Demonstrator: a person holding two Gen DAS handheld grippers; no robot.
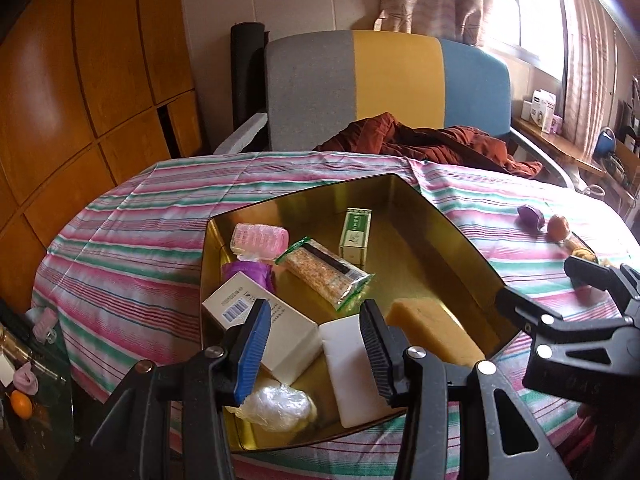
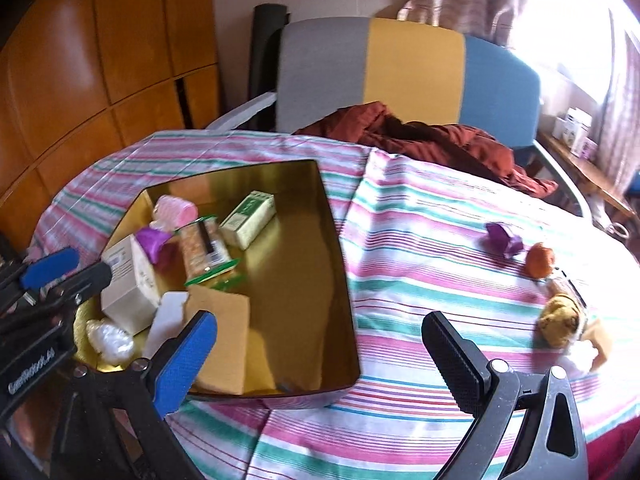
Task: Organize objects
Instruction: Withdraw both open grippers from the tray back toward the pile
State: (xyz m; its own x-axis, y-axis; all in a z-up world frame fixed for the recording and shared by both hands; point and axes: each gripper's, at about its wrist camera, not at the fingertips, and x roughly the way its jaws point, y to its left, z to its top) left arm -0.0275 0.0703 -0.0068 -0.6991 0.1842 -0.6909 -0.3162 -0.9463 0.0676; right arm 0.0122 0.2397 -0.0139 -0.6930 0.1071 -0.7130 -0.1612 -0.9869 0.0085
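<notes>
Both grippers hold nothing. The left gripper (image 1: 316, 344) is half open, low over the near end of the gold tin (image 1: 452, 236), where boxes and snacks are packed so they stay together. The right gripper (image 2: 320, 352) is wide open, likely ready for the loose things (image 2: 540, 260) waiting on the striped cloth (image 2: 420, 280).

I'm in a home: ahead of my jaws a striped tablecloth (image 1: 132, 232), beyond it a tricolour armchair (image 1: 384, 92), wooden wardrobe (image 1: 80, 80) left, curtained window (image 1: 520, 8) right.
</notes>
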